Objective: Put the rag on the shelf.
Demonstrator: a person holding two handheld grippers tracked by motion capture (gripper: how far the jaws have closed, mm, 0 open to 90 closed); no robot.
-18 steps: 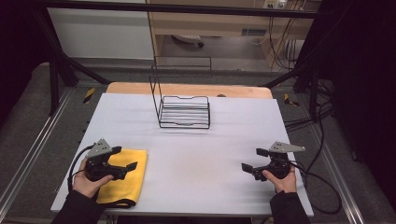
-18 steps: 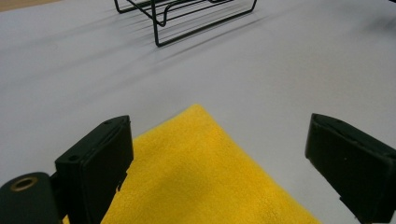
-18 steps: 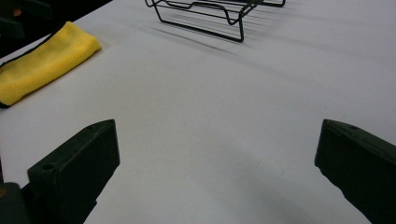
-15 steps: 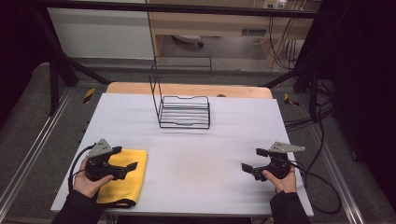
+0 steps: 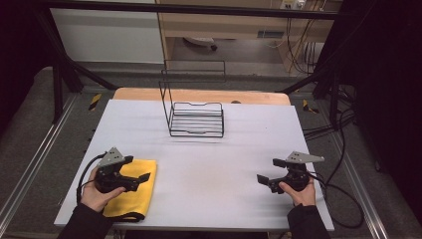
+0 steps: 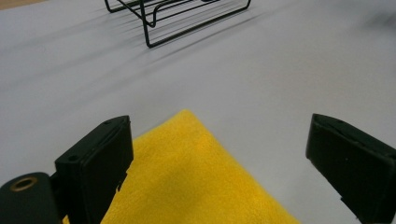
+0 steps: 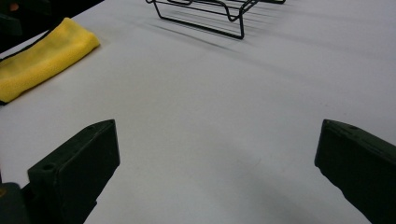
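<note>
Yellow cloth (image 5: 130, 188) lies folded at counter's (image 5: 209, 164) seven o'clock, under left gripper (image 5: 138, 169), fingers wide, empty. Right gripper (image 5: 271, 170) likewise spread. Lower left onto near corner, pinch all layers.

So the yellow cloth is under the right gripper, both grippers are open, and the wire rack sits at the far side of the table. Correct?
Not quite. The yellow cloth is under the left gripper, not the right gripper, which is over bare table. The high view shows it. The rest holds: both grippers are open and the wire rack sits at the far side.
</note>
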